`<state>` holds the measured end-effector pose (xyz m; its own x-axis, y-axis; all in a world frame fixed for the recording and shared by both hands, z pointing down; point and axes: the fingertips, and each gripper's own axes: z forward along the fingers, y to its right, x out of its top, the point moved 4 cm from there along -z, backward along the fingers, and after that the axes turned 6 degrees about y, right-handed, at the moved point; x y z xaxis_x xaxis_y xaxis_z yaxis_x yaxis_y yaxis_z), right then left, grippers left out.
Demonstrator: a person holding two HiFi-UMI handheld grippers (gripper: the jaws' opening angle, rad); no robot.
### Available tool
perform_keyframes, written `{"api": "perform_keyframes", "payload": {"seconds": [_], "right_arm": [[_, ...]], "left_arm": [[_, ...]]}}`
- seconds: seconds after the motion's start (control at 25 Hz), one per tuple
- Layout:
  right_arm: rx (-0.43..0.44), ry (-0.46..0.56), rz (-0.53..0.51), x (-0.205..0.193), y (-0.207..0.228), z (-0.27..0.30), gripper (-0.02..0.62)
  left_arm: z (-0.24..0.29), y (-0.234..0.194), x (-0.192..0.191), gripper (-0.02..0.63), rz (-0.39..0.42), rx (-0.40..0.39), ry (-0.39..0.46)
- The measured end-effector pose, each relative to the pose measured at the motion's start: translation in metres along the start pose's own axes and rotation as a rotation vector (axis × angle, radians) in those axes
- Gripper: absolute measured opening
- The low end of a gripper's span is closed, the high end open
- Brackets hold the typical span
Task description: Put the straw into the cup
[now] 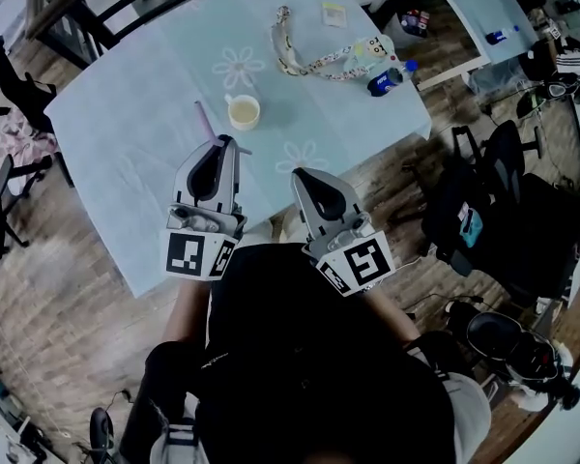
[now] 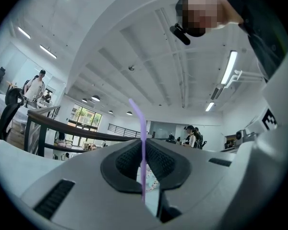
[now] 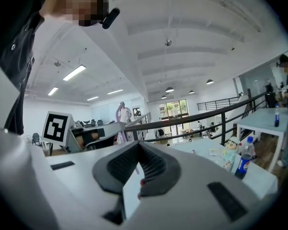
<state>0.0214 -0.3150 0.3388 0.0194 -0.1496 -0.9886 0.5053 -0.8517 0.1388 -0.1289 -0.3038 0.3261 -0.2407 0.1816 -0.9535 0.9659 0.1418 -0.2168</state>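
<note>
A pale cup (image 1: pixel 244 112) stands on the light blue table (image 1: pixel 135 153), just beyond both grippers. My left gripper (image 1: pixel 228 140) is shut on a thin purple straw (image 1: pixel 204 119). The straw rises upright out of the closed pads in the left gripper view (image 2: pixel 142 123), with its top bent to the left. This gripper sits a little nearer than the cup and to its left. My right gripper (image 1: pixel 304 174) hovers over the table's near edge, right of the cup, with its jaws together and nothing between them (image 3: pixel 138 145). In the right gripper view the left gripper (image 3: pixel 93 139) and the straw's bent top (image 3: pixel 119 110) show.
At the table's far right lie a patterned lanyard (image 1: pixel 304 63), a small cartoon figure (image 1: pixel 372 50), a cola bottle (image 1: pixel 387 80) and a small card (image 1: pixel 334 13). Black office chairs (image 1: pixel 507 211) stand to the right of the table. A railing runs behind the table (image 3: pixel 201 116).
</note>
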Motion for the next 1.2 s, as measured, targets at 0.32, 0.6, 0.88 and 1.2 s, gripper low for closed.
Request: {"api": "perform_keyframes", "payload": {"seconds": [0.32, 0.6, 0.88, 1.2], "right_arm": [[0.057, -0.025, -0.007, -0.003, 0.008, 0.020, 0.008], [0.176, -0.063, 0.021, -0.006, 0.029, 0.048, 0.008], [0.324, -0.113, 0.032, -0.008, 0.049, 0.076, 0.009], [0.421, -0.178, 0.034, -0.020, 0.083, 0.098, 0.008]], "left_arm": [[0.013, -0.015, -0.018, 0.031, 0.009, 0.059, -0.023], [0.038, -0.031, -0.033, 0.031, 0.019, 0.163, -0.034], [0.059, -0.045, -0.055, 0.031, 0.016, 0.296, -0.057], [0.080, -0.062, -0.090, 0.031, 0.016, 0.407, -0.101]]}}
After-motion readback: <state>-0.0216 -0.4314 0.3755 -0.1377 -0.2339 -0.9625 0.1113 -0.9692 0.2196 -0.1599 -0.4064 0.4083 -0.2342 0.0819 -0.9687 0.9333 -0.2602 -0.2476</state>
